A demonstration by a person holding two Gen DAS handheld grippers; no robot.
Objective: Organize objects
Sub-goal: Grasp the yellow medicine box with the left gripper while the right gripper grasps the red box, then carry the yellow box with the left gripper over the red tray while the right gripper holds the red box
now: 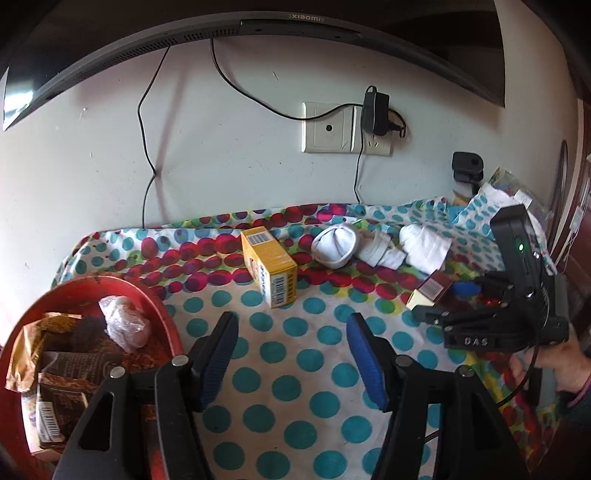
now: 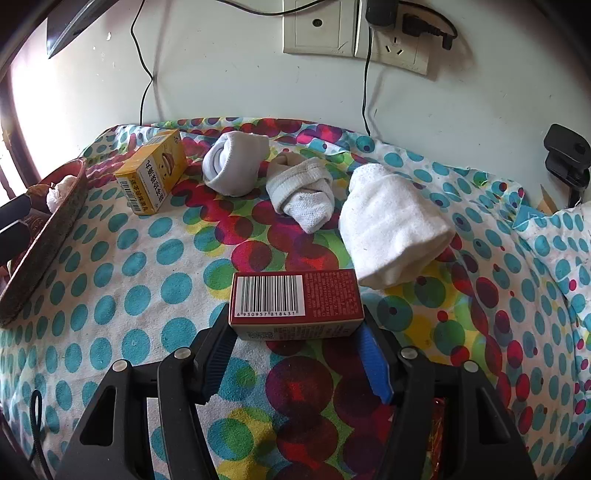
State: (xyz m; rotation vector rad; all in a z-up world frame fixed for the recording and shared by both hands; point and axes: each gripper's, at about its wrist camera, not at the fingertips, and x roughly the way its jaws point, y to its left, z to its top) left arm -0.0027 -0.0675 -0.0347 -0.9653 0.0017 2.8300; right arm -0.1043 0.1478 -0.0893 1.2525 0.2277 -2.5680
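A red box with a barcode (image 2: 295,301) lies on the dotted cloth, and my right gripper (image 2: 295,326) is shut on its near end, pads against both sides. The left wrist view shows this right gripper (image 1: 439,299) with the red box (image 1: 434,286) at the right. My left gripper (image 1: 291,321) hangs open over bare cloth with nothing between its fingers. A yellow box (image 1: 269,271) lies just beyond it, also seen as the yellow box (image 2: 151,171). Left of it sits a red tray (image 1: 162,314) holding wrappers and a crumpled plastic bag (image 1: 123,323).
Three rolled white socks (image 2: 234,164) (image 2: 301,194) (image 2: 391,229) lie in a row near the wall. A wall socket with a charger (image 1: 375,114) and hanging cables sits behind. A monitor (image 1: 295,22) is overhead. A black clip-on device (image 1: 467,166) stands at the back right. A hand (image 1: 554,362) holds the right gripper.
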